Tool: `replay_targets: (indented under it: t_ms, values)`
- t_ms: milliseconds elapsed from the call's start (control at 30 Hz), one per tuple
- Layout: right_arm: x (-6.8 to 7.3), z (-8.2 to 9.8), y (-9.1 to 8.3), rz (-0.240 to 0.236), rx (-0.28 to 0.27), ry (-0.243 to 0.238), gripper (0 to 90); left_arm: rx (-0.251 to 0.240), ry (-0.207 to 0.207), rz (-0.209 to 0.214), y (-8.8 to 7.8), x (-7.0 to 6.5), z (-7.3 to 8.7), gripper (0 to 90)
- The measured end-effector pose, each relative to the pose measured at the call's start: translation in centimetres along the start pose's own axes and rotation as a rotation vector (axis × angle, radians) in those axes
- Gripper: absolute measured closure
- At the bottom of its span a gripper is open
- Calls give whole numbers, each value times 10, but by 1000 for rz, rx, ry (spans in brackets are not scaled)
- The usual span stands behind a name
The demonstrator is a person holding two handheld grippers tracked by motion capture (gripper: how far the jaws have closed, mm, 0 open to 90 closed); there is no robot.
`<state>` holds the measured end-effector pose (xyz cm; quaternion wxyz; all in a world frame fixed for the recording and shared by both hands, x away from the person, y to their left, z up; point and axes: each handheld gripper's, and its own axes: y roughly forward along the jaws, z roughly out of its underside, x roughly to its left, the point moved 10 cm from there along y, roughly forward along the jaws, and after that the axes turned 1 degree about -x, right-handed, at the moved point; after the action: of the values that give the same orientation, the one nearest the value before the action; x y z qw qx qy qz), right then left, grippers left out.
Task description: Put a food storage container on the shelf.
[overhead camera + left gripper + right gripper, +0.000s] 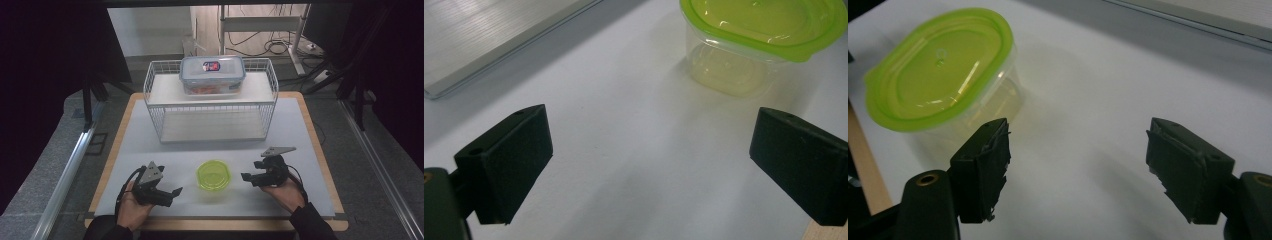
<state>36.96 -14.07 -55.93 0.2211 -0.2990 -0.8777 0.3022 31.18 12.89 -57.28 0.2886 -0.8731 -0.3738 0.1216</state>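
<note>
While both claws stood open and empty, left claw (172, 192) and right claw (246, 177) flanked green-lidded tub (213, 175) on white surface (300, 130), near edge.

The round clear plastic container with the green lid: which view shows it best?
The right gripper view: the round clear plastic container with the green lid appears whole, lid and clear wall. The left gripper view crops its top. The high view shows it small, mostly lid.

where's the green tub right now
In the high view the green tub sits on the white mat near the front edge, between the left gripper and the right gripper, touching neither, in front of the wire rack.
</note>
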Motion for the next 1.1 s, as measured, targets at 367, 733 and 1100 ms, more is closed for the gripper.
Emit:
replay_targets:
  t_ms: [367, 733, 1100]
  values:
    - [19, -21, 10, -110, -25, 66, 347, 7, 6, 2, 1, 0, 1, 33]
    - [34, -30, 30, -242, 9, 150, 443, 17, 9, 12, 3, -2, 2, 34]
    - [42, -25, 44, -382, 89, 278, 601, 27, 15, 21, 5, -5, 3, 37]
